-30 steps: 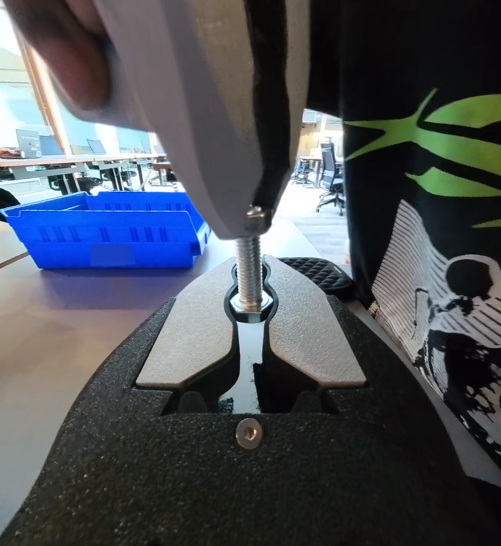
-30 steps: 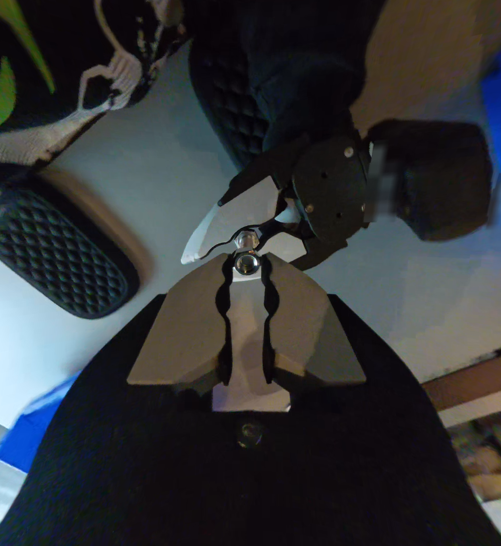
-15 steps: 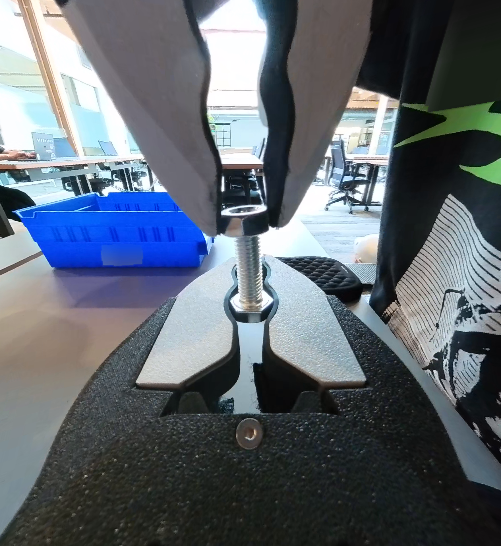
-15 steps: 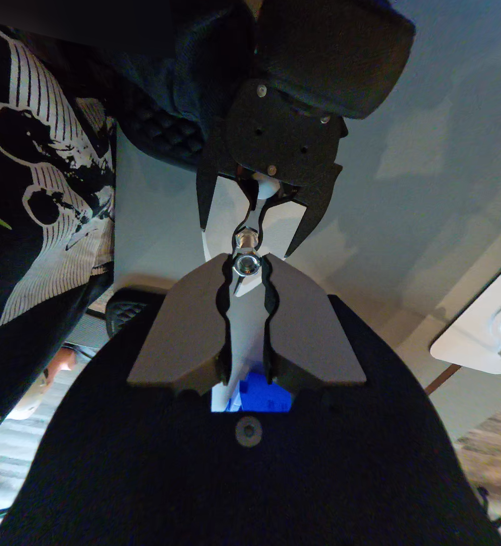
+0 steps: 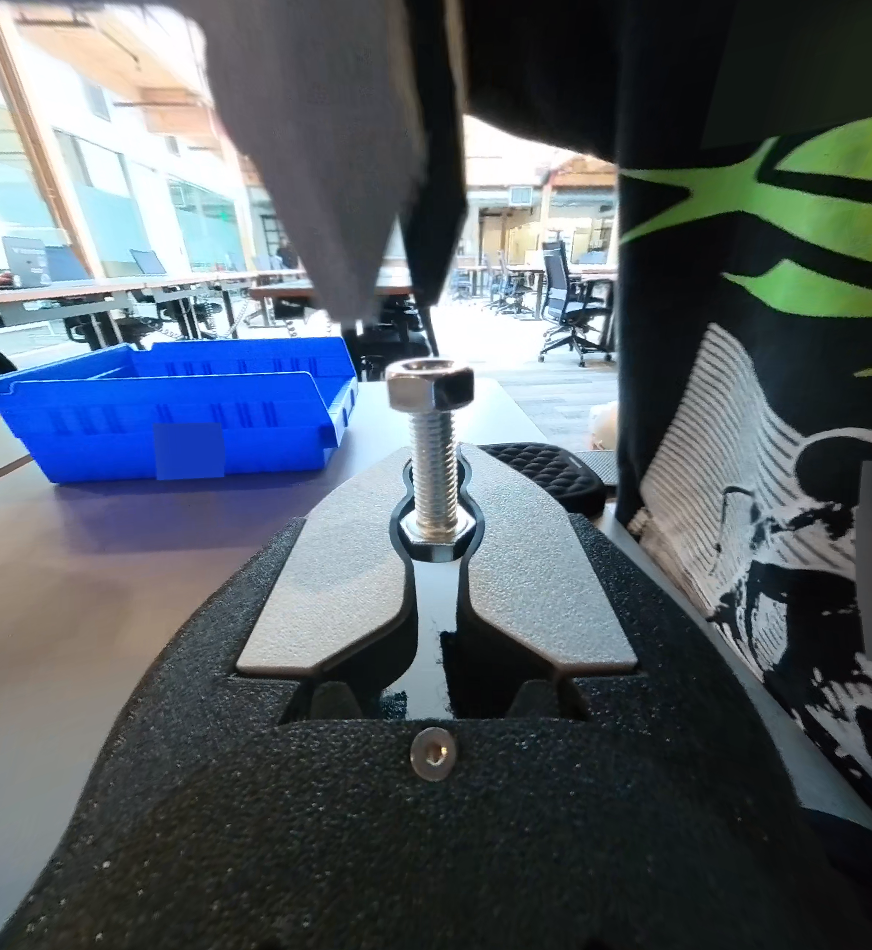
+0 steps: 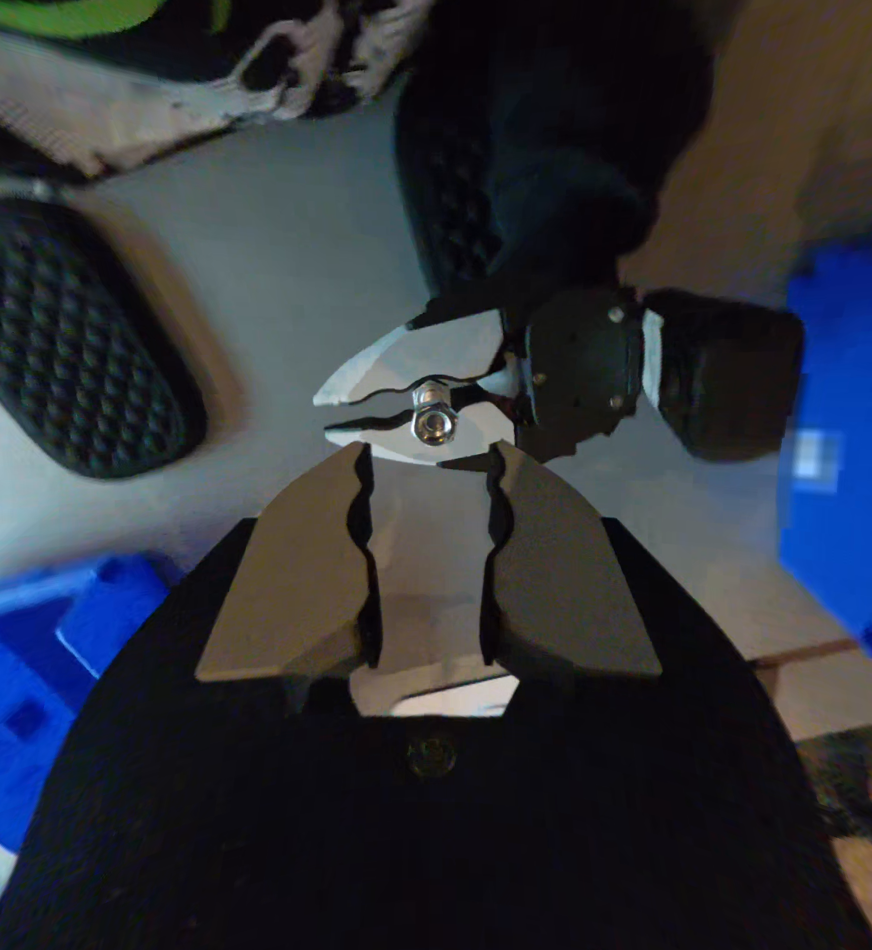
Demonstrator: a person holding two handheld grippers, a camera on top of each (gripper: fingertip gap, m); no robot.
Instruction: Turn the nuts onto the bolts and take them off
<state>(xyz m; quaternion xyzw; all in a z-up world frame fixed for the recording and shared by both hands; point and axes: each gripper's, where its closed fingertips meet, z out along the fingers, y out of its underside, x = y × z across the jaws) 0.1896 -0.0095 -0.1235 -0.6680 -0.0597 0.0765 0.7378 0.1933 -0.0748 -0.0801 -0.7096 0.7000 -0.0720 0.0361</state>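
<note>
A silver bolt stands upright, its hex head clamped low between the jaws of my left gripper, which is shut on it. A hex nut sits at the top end of the thread. My right gripper hangs just above the nut, apart from it. In the right wrist view my right gripper is open and empty, looking down on the nut and on the left gripper beneath it.
A blue bin stands on the grey table at the back left. A black textured pad lies behind the bolt. A person in a black and green shirt stands close on the right. Another blue bin shows lower left.
My right gripper, shut on the nut half a second ago, has opened and lifted clear of it. The left gripper still holds the bolt upright.
</note>
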